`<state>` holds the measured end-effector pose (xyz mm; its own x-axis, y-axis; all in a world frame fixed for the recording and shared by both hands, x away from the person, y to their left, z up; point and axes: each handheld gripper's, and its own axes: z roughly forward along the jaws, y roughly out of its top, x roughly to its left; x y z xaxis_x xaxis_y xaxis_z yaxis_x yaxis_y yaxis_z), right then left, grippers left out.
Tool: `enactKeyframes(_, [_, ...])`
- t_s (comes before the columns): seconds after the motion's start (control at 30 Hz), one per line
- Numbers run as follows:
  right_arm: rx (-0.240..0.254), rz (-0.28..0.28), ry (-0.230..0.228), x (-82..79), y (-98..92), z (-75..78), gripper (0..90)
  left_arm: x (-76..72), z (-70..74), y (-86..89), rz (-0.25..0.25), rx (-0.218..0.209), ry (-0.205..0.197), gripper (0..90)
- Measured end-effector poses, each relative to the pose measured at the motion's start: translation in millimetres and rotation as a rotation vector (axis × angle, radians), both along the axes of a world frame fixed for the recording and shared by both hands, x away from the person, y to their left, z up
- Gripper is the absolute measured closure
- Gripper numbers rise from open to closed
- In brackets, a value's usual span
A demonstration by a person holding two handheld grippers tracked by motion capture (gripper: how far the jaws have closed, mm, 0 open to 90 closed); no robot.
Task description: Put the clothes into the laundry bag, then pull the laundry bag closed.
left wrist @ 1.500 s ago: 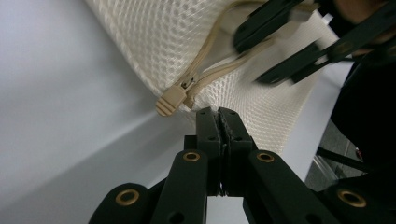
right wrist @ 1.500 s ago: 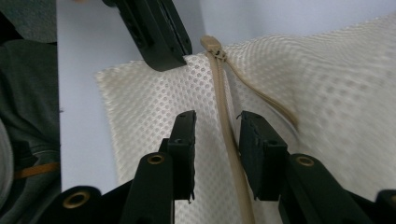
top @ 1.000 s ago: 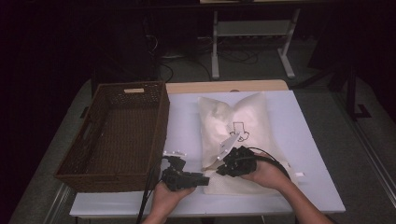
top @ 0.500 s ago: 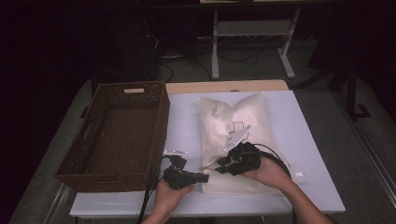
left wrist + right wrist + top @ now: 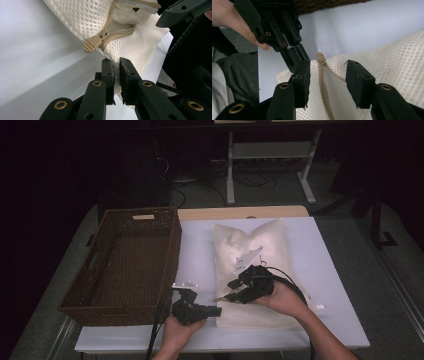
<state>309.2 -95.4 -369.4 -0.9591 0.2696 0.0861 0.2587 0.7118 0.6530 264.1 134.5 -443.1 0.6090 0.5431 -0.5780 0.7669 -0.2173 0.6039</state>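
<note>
empty brown wicker basket (image 5: 125, 262), white table (image 5: 320, 250), wooden board edge (image 5: 240, 213)

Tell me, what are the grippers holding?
The left hand-held gripper pinches the mesh bag at its corner by the zipper. The right hand-held gripper holds nothing.

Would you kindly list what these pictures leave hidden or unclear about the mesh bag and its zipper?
- Mesh bag: its contents are veiled by the weave in the high view.
- Zipper: its lower run is cut off by the bottom edge of the right gripper view.
- Zipper pull: too small in the high view.
- Bag corner: covered by the left tool clamped on it.
</note>
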Motion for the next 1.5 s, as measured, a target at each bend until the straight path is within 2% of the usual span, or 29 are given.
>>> enactKeyframes(0.7, [-0.042, -0.005, 0.009, 10.0, 16.5, 0.3, 53.0, -5.1, -3.4, 1.4, 0.013, 0.01, -0.012, 80.0])
enactKeyframes(1.1, [-0.128, 0.03, 0.015, 11.9, 48.4, -3.9, 61.2, -10.3, -0.1, 0.3, 0.028, 0.037, -0.064, 84.5])
enactKeyframes(1.3, [-0.18, 0.042, 0.065, 15.4, 65.3, -14.8, 65.1, -11.7, -0.7, -0.1, 0.024, 0.051, -0.076, 85.5])
enactKeyframes(1.5, [-0.252, 0.05, 0.157, 19.8, 78.2, -28.1, 68.2, -12.5, -1.6, -1.3, 0.02, 0.072, -0.084, 85.5])
